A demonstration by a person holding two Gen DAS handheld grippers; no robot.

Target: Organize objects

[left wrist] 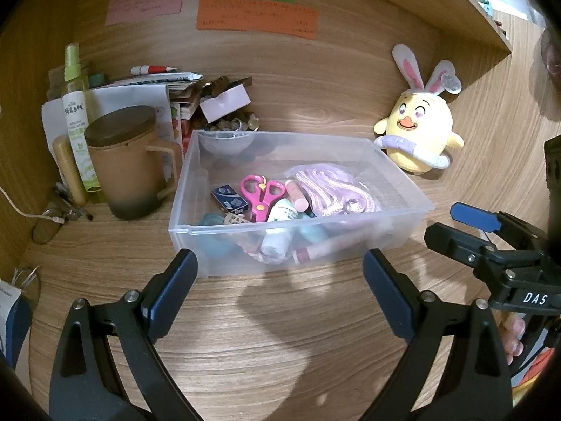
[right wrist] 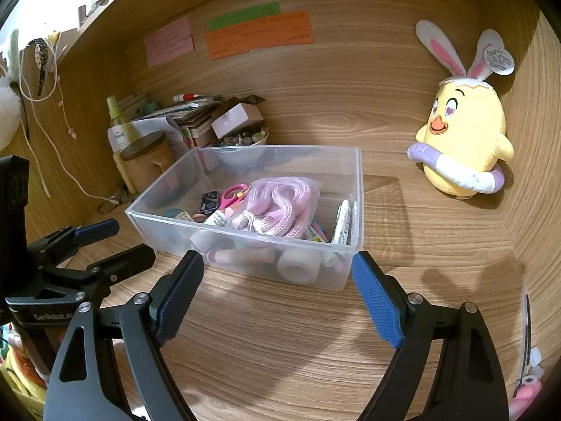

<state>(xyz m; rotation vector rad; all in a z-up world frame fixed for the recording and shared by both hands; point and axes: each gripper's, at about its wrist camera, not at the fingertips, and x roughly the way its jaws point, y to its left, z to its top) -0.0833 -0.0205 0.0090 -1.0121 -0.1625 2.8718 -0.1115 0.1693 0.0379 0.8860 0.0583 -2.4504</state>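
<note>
A clear plastic bin [left wrist: 399, 189] [right wrist: 356, 189] stands on the wooden desk. It holds pink scissors [left wrist: 261, 193], a bag of pink cord [left wrist: 329, 189] [right wrist: 277, 207], a small blue box [left wrist: 229, 200], tape rolls, tubes and pens. My left gripper [left wrist: 280, 273] is open and empty just in front of the bin. My right gripper [right wrist: 277, 273] is open and empty, also in front of the bin. Each gripper shows in the other's view, the right one [left wrist: 455, 224] beside the bin's right end, the left one [right wrist: 115, 242] by its left end.
A yellow plush chick with bunny ears [left wrist: 419, 129] [right wrist: 463, 140] leans at the back right. A brown lidded mug [left wrist: 129, 161], a green spray bottle [left wrist: 75, 105], stacked papers, a pink box [left wrist: 224, 101] and a bowl of trinkets crowd the back left. Sticky notes [left wrist: 256, 17] hang on the wall.
</note>
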